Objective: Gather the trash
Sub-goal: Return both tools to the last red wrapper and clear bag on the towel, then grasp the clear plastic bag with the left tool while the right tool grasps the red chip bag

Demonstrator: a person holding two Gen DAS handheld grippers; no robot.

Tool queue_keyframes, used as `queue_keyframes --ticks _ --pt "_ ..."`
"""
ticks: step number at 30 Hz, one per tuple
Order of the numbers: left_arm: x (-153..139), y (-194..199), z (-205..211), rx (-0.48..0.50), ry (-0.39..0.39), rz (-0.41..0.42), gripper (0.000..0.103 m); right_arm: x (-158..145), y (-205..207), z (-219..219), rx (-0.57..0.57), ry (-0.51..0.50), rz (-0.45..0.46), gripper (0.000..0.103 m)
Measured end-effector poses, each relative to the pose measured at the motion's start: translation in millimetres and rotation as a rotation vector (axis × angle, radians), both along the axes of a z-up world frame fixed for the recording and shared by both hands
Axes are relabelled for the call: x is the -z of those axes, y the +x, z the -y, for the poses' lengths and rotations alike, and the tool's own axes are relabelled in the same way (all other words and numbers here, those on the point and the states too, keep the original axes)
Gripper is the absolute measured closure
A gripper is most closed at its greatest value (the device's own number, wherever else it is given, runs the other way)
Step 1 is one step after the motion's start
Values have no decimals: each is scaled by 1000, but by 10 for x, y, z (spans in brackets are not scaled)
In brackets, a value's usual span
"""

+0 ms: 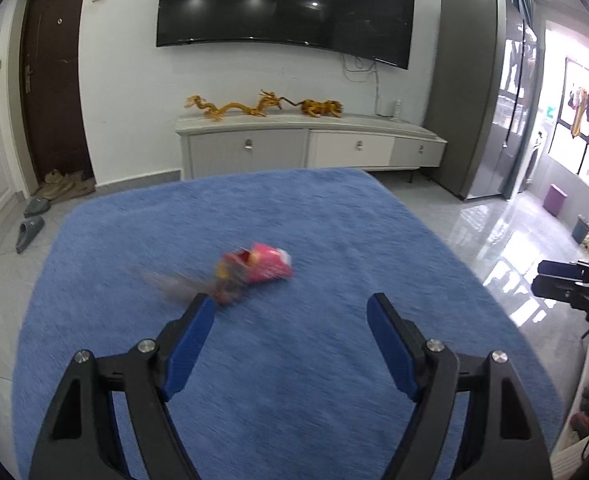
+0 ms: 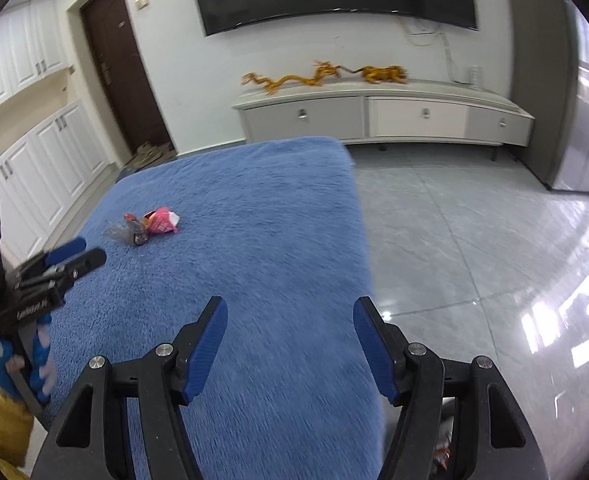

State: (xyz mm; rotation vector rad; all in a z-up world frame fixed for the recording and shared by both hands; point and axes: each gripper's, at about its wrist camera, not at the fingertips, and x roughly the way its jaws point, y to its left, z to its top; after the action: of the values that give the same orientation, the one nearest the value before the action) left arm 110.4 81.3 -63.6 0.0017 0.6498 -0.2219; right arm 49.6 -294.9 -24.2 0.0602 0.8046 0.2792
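**Light wrappers on blue rug, both grippers empty**

Left to right on the blue rug (image 2: 254, 216): a clear crinkled film (image 2: 115, 233), a small dark-and-red wrapper (image 2: 135, 229) touching it, then a pink snack bag (image 2: 161, 221), all in one loose cluster left of the rug's middle.

Left gripper (image 1: 290, 308): jaws spread, nothing between them, cluster just ahead of its left finger. Right gripper (image 2: 290, 312): jaws spread, empty, well apart from the trash.

Judgement: all thin foil or film; featherlight, soft, slippery, crushes freely. Pile may snag edges. Best hold: pink bag's puffed middle, pinched across its width; film by a bunched fold.
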Motion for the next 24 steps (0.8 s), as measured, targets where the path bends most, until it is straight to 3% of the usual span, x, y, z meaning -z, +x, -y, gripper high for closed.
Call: queue_keyframes --ticks 5,12,19,21,22,24 --pt "110 370 -277 -1 75 -3 25 124 446 -336 -100 5 -14 40" --pt "376 668 -180 128 207 -40 25 272 932 -953 -261 -29 -26 40" --pt "635 1036 -456 64 192 -134 26 417 1208 -1491 -397 -71 -35 40" --pt "692 1092 -551 31 186 -162 36 465 1276 -1595 -421 -62 -48 40" --pt "715 1127 -602 24 160 -183 45 485 1296 -1631 -427 -61 -52 40" --pt "739 1174 -698 13 101 -209 49 542 1350 -1750 -448 -70 -57 40"
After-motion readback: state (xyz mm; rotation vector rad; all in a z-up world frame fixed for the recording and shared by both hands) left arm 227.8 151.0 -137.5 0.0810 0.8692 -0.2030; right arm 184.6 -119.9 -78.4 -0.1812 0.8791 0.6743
